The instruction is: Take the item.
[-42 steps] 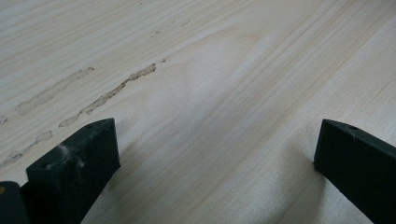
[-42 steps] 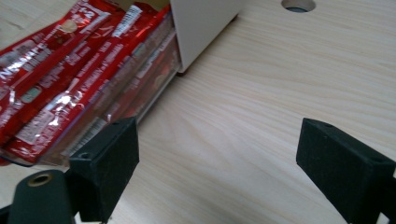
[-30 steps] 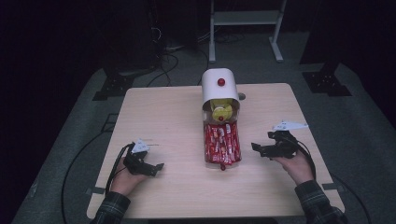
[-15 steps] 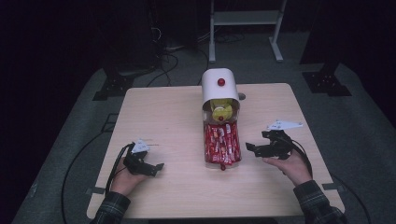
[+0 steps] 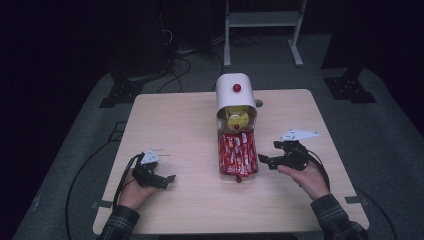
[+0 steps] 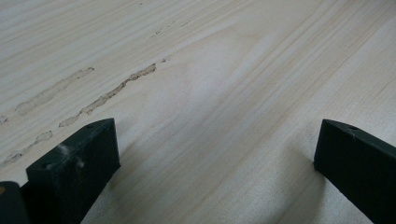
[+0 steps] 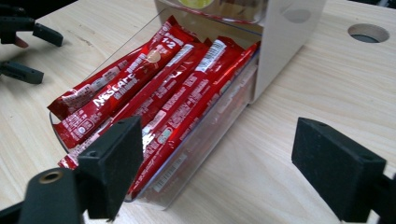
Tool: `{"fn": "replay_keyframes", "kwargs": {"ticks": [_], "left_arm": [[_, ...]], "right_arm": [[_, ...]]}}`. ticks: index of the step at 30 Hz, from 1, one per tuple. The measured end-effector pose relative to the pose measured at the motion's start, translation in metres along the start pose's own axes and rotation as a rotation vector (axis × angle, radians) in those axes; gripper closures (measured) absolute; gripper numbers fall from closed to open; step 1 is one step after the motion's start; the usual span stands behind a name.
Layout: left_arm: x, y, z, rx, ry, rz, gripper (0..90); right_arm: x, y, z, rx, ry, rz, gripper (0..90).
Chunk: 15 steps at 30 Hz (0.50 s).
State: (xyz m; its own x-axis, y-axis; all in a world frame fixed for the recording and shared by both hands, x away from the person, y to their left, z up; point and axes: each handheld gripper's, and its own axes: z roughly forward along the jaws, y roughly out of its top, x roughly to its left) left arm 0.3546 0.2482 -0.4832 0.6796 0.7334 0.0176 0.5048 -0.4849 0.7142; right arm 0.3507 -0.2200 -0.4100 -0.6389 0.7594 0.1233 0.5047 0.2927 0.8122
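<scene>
The right gripper [image 7: 219, 172] is held low over the surface with its two black jaws spread wide and nothing between them. Just ahead of them, a little toward the left jaw, a clear plastic tray [image 7: 187, 158] is seen, packed with red foil stick sachets [image 7: 154, 88]. On the topmost sachet the white lettering "NESCAFE" can be read, and "1+2" is printed near its far end; small white label panels and a barcode are visible on others, too fine to be read. The near wall of the tray lies close to the left jaw, not touching it as far as can be told.

Beyond the sachets, the tray is joined to a white box-shaped dispenser [image 7: 289, 32], within whose open front something yellow is glimpsed. In the high view a round red knob [image 5: 236, 88] is shown on the dispenser's rounded white top. To the right of the dispenser, a round hole [image 7: 368, 33] is cut through the surface.

The left gripper [image 5: 161, 180] is rested on the pale, light-grained wooden surface [image 6: 224, 84], well apart from the tray; its jaws are spread, with bare wood between them. Faint scuffed streaks [image 6: 112, 91] are marked in the wood ahead of it.

Farther off, a grey carpeted floor [image 5: 390, 130], black cables [image 5: 180, 55] and a white metal stand [image 5: 262, 30] are seen in a dark room.
</scene>
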Motion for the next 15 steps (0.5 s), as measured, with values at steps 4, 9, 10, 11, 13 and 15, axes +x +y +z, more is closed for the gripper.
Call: {"fn": "replay_keyframes", "kwargs": {"ticks": [4, 9, 10, 11, 13, 15], "left_arm": [[0.0, 0.0, 0.0, 0.0, 0.0, 0.0, 0.0], [0.0, 0.0, 0.0, 0.0, 0.0, 0.0, 0.0], [0.0, 0.0, 0.0, 0.0, 0.0, 0.0, 0.0], [0.0, 0.0, 0.0, 0.0, 0.0, 0.0, 0.0], [0.0, 0.0, 0.0, 0.0, 0.0, 0.001, 0.0], [0.0, 0.0, 0.0, -0.001, 0.0, 0.001, 0.0]], "right_arm": [[0.0026, 0.0022, 0.0028, 0.005, 0.008, -0.004, 20.9], [0.0066, 0.0051, 0.0054, 0.001, 0.02, -0.011, 23.0], [0.0067, 0.0054, 0.0058, 0.002, 0.023, -0.012, 23.0], [0.0069, 0.0063, 0.0064, 0.007, 0.026, -0.014, 23.0], [0.0076, 0.008, 0.0066, 0.009, 0.032, -0.014, 23.1], [0.008, 0.0099, 0.0065, 0.012, 0.043, -0.01, 25.1]]}}
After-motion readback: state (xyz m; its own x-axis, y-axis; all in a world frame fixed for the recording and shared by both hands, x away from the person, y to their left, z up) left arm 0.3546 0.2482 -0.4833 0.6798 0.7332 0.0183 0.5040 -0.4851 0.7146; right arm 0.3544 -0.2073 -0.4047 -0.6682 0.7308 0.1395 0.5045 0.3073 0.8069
